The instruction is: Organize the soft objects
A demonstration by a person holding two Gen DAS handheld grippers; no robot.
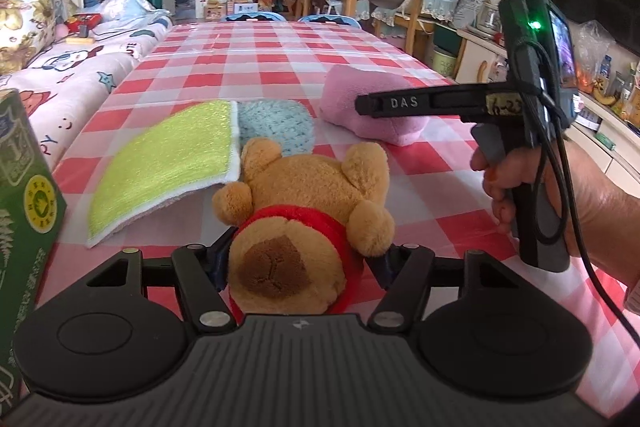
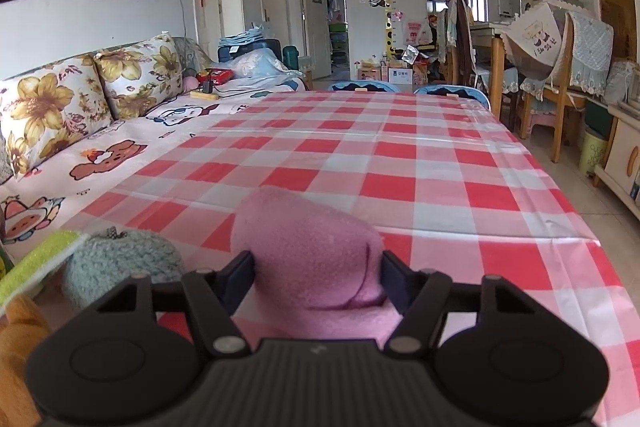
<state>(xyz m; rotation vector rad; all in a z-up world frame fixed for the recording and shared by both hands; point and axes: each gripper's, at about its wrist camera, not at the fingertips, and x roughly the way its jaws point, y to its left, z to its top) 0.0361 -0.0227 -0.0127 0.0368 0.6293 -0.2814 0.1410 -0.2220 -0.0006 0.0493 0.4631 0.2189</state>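
A tan bear plush with a red shirt [image 1: 304, 223] lies on the checked table between the fingers of my left gripper [image 1: 302, 259], which is shut on it. A pink plush [image 2: 316, 263] sits between the fingers of my right gripper [image 2: 318, 277], which is shut on it; the plush also shows in the left wrist view [image 1: 360, 99] with the right gripper [image 1: 364, 103] over it. A green cloth [image 1: 160, 167] and a light-blue knitted soft item [image 1: 276, 125] lie left of the bear. The blue item [image 2: 120, 259] also shows in the right wrist view.
A green box [image 1: 24, 211] stands at the table's left edge. A sofa with flowered cushions [image 2: 80, 99] runs along the left side. Chairs and shelves [image 2: 560, 75] stand at the right. The red-and-white tablecloth [image 2: 400, 155] stretches far ahead.
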